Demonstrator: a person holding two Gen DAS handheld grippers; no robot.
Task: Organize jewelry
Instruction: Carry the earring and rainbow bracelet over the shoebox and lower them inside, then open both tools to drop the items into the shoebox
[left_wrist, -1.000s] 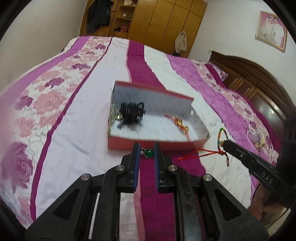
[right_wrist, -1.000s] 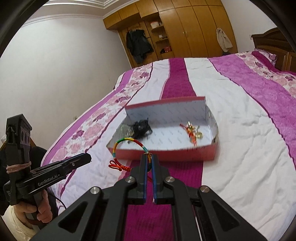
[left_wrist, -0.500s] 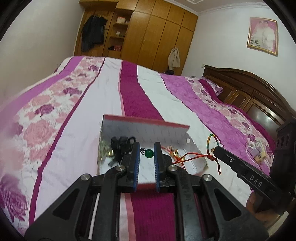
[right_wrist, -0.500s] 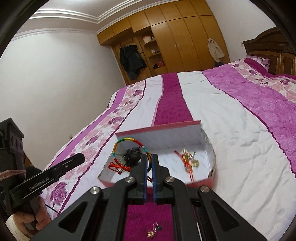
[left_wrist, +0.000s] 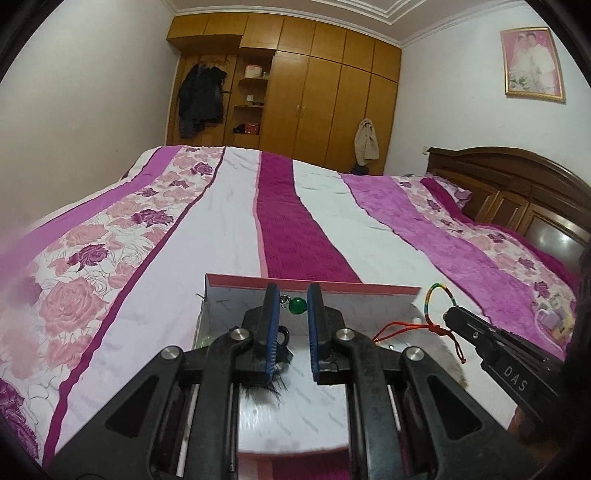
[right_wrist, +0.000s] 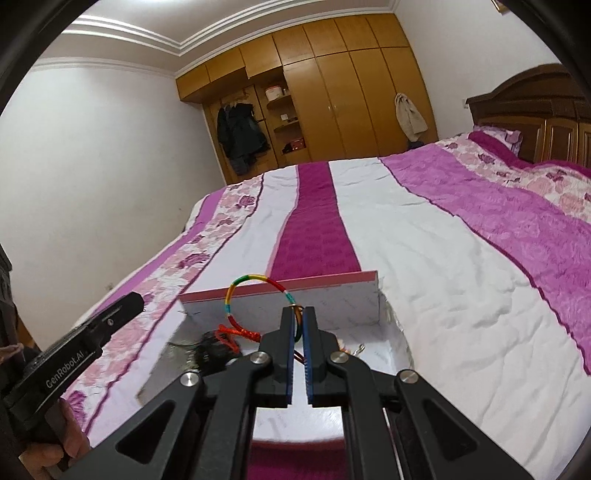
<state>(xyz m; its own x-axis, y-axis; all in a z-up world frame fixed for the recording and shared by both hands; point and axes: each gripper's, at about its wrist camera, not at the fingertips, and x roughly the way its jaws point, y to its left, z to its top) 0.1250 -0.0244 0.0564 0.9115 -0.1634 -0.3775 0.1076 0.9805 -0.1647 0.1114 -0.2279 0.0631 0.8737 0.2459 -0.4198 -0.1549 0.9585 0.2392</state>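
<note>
Striped and rose-printed bedding (left_wrist: 229, 221) fills the left wrist view, running wide and bare toward the wooden wardrobe (left_wrist: 325, 96) at the top and the dark headboard (left_wrist: 517, 184) at the right edge. Low in the frame lies a shallow pink-rimmed box (left_wrist: 332, 291), its white floor partly hidden by the left gripper (left_wrist: 293, 306), whose fingers pinch a green bead (left_wrist: 297, 305) over the box. At lower right, the right gripper (left_wrist: 448, 317) holds a multicoloured bracelet (left_wrist: 430, 299) with red cord above the box's right end. From the right wrist view, open bedspread (right_wrist: 443, 236) stretches right and ahead; the box (right_wrist: 332, 280) sits at centre bottom, with a dark furry item (right_wrist: 212, 345) at its left end. The right gripper (right_wrist: 298, 317) is pressed nearly together on the bracelet (right_wrist: 255, 284).
</note>
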